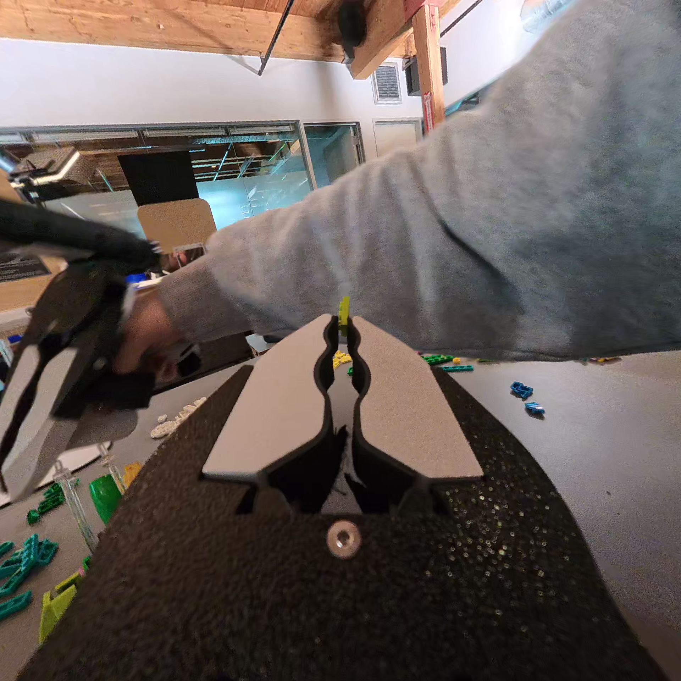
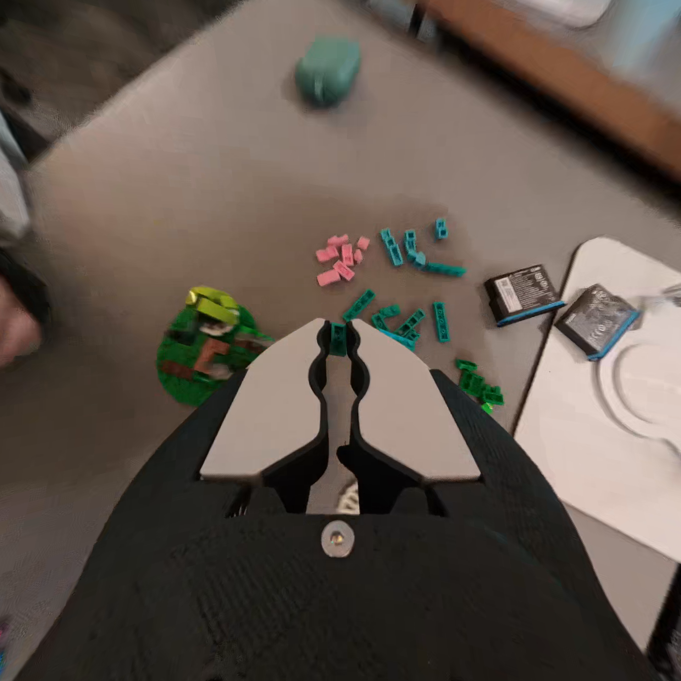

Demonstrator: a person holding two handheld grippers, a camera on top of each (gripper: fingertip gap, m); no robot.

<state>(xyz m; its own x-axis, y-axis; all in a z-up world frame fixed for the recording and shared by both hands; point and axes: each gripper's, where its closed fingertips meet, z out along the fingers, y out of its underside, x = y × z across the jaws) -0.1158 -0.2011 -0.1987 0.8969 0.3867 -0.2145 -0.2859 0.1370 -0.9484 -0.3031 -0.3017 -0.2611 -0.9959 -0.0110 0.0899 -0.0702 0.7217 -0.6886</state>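
Note:
My left gripper (image 1: 343,324) is shut on a thin lime-yellow toy brick (image 1: 344,313) that sticks up out of the fingertips, raised above the grey table (image 1: 589,423) in front of a grey sleeve (image 1: 479,239). The other gripper (image 1: 48,398) shows blurred at the left of this view, in a hand. My right gripper (image 2: 337,328) is shut on a small teal-green brick (image 2: 338,341), held above the table (image 2: 184,184) just near a scatter of teal-green bricks (image 2: 409,324). A round green brick base with lime and brown pieces (image 2: 206,342) lies to its left.
Pink bricks (image 2: 341,259) and turquoise bricks (image 2: 409,247) lie farther out. Two black battery packs (image 2: 523,293) sit at the right, one on a white board (image 2: 608,460). A teal pouch (image 2: 328,70) lies far off. Blue bricks (image 1: 521,390) and green and teal bricks (image 1: 25,560) lie near the left gripper. The tips of one gripper are about 20 cm away from the tips of the other. My right gripper's tips are some 25 cm from the teal pouch (image 2: 328,70).

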